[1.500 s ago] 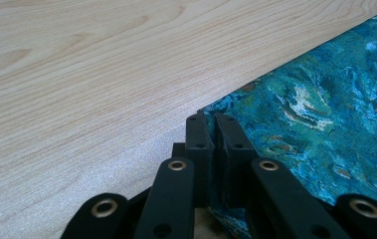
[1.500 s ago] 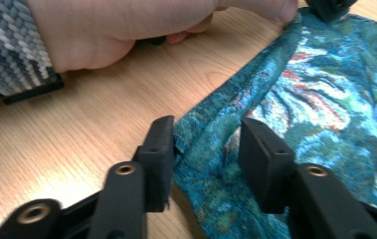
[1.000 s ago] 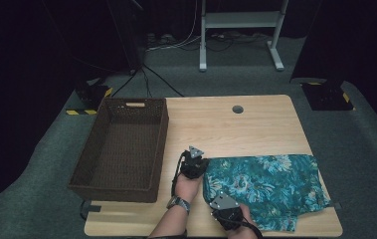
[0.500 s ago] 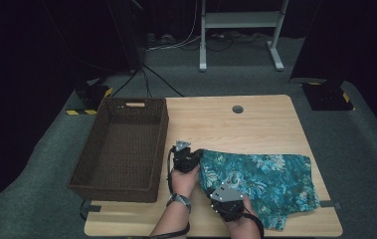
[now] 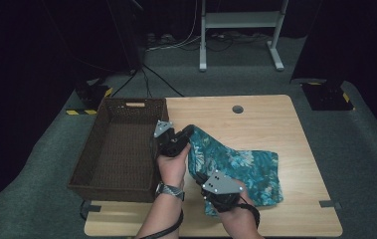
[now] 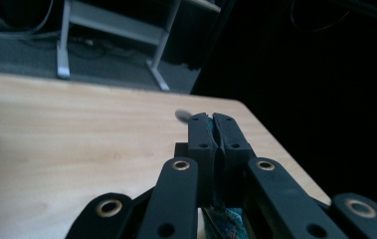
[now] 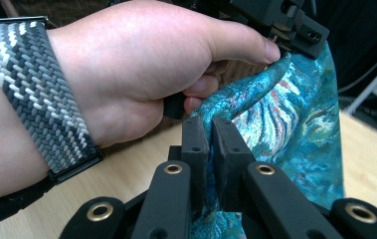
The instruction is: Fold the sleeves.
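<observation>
We hold the teal cloth (image 5: pixel 245 169) at centre frame, partly raised off the desk (image 5: pixel 275 119) — left tongs (image 5: pixel 188 133) and right tongs (image 5: pixel 207 194) each clamped on one edge, probably to fold it or carry it toward the basket (image 5: pixel 116 149) at left.

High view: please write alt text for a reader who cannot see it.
Two hand-held grippers lift one edge of a teal patterned cloth off a wooden table; the left gripper holds its far corner, the right gripper a nearer part of the same edge. A dark wicker basket stands on the table's left side.
</observation>
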Motion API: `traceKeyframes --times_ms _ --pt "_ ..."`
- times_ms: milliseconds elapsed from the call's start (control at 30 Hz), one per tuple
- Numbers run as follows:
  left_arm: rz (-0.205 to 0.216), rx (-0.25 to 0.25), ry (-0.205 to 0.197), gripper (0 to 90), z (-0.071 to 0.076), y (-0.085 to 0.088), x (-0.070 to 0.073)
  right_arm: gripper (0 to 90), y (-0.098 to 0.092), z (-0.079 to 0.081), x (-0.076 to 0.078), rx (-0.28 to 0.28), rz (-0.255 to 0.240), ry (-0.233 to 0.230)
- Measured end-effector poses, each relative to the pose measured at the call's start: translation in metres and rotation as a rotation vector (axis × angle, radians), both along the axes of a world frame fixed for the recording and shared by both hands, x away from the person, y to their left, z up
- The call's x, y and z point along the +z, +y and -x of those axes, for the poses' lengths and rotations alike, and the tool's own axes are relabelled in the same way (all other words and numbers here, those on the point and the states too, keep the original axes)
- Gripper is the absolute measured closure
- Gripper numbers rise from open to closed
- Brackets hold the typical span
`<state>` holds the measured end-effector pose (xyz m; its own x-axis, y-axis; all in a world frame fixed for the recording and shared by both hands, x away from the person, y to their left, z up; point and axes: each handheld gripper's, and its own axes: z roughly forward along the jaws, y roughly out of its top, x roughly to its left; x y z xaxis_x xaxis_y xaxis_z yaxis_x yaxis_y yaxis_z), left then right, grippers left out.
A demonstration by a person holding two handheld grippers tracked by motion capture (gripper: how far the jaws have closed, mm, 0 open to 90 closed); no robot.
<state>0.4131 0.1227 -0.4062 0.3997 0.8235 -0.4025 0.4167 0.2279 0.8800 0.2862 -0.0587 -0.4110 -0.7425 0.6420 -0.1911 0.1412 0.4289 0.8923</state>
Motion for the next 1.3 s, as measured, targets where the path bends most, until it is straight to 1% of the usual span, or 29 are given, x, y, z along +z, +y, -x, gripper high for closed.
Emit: traceKeyframes --times_ms 33,100,167,233,367,500,633,733,833,1000,1067,1133,1200,1267,1300 --pt "-0.016 0.004 -0.007 86.8 0.001 0.002 0.004 84.8 0.001 0.000 0.004 0.004 -0.004 -0.005" --pt "-0.024 0.012 -0.013 86.8 0.002 0.003 0.009 84.8 0.003 0.001 0.009 0.008 -0.002 -0.024" --pt "-0.033 0.019 -0.018 86.9 0.002 0.001 0.011 84.7 0.001 0.001 0.010 0.004 0.004 -0.030" --pt "-0.039 0.016 -0.020 86.8 0.001 -0.005 0.011 84.8 -0.003 0.000 0.010 -0.008 0.018 -0.036" --pt "-0.062 0.019 -0.022 86.8 -0.002 -0.026 0.007 84.8 -0.020 0.001 0.007 -0.043 0.045 -0.044" --pt "-0.087 0.007 -0.016 86.8 -0.007 -0.053 0.001 84.8 -0.046 -0.001 0.002 -0.096 0.052 -0.032" --pt "-0.144 -0.019 -0.014 86.7 -0.012 -0.082 -0.004 84.6 -0.074 -0.002 -0.005 -0.150 0.048 -0.018" --pt "-0.193 -0.043 -0.009 86.6 -0.017 -0.106 -0.009 84.6 -0.092 -0.004 -0.013 -0.188 0.048 0.003" --pt "-0.253 -0.071 0.000 86.6 -0.023 -0.129 -0.015 84.6 -0.107 -0.005 -0.021 -0.221 0.044 0.025" --pt "-0.330 -0.125 0.040 86.2 -0.032 -0.162 -0.036 84.4 -0.127 -0.006 -0.039 -0.268 0.052 0.071" --pt "-0.363 -0.141 0.066 85.5 -0.035 -0.172 -0.047 84.0 -0.133 -0.007 -0.049 -0.278 0.063 0.096" --pt "-0.394 -0.144 0.091 83.9 -0.040 -0.178 -0.059 83.0 -0.138 -0.009 -0.061 -0.288 0.081 0.133" --pt "-0.407 -0.162 0.117 82.8 -0.043 -0.182 -0.067 80.8 -0.143 -0.012 -0.071 -0.298 0.101 0.163" --pt "-0.409 -0.175 0.124 81.6 -0.044 -0.185 -0.072 80.9 -0.148 -0.013 -0.079 -0.307 0.109 0.187" --pt "-0.407 -0.182 0.124 80.2 -0.044 -0.186 -0.072 80.8 -0.149 -0.013 -0.081 -0.310 0.110 0.190"
